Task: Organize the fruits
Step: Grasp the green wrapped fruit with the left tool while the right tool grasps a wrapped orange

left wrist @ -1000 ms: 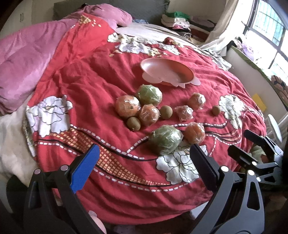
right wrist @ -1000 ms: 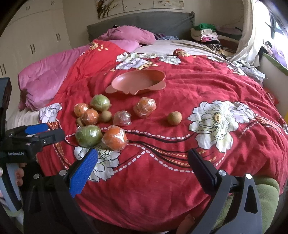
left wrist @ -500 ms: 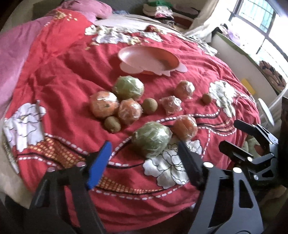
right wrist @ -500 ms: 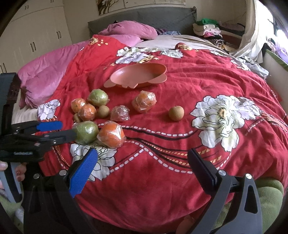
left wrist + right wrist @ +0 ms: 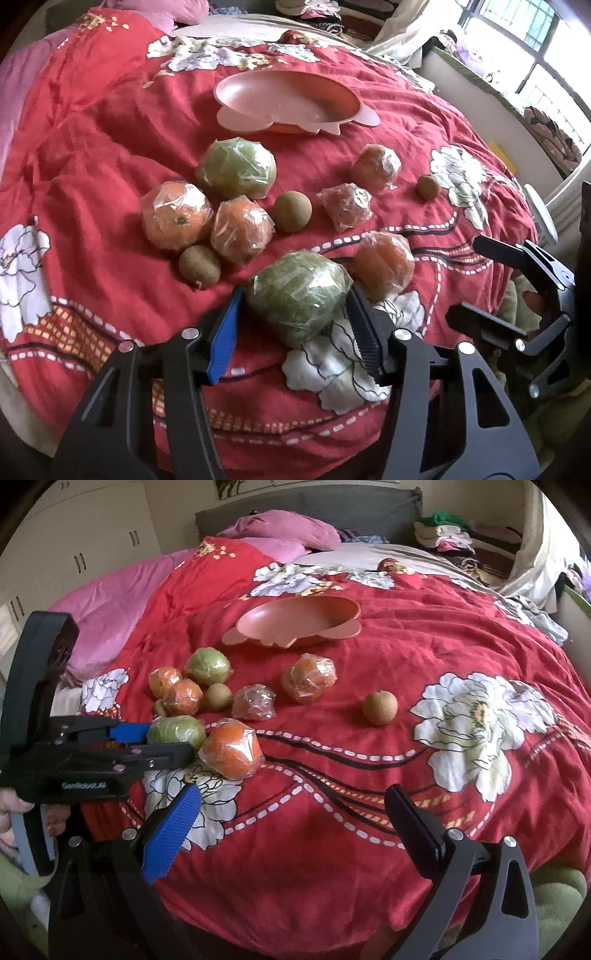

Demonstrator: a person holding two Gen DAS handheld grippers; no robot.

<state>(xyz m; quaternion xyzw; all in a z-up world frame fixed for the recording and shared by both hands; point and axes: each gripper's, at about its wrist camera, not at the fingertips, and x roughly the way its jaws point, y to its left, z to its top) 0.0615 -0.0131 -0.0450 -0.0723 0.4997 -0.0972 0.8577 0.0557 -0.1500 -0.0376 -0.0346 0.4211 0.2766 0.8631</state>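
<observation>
Several plastic-wrapped fruits lie on a red floral bedspread (image 5: 92, 155). My left gripper (image 5: 295, 306) is open, its jaws on either side of the near wrapped green fruit (image 5: 299, 291), close to it or just touching; it also shows in the right wrist view (image 5: 176, 731). A wrapped orange (image 5: 384, 262) lies right beside it. Further back lie another green fruit (image 5: 236, 168), two wrapped oranges (image 5: 173, 218), kiwis (image 5: 199, 266) and brown round fruits (image 5: 291, 212). An empty pink bowl (image 5: 258, 110) sits beyond. My right gripper (image 5: 291, 819) is open and empty over the bedspread's near edge.
A lone brown fruit (image 5: 379, 707) lies right of the group. Pink pillows (image 5: 288, 535) and folded clothes (image 5: 450, 535) are at the bed's far end. A window (image 5: 535, 44) and a ledge run along the right side.
My left gripper has moved forward and down to the near green fruit and its jaws have narrowed around it. The right gripper has barely moved.
</observation>
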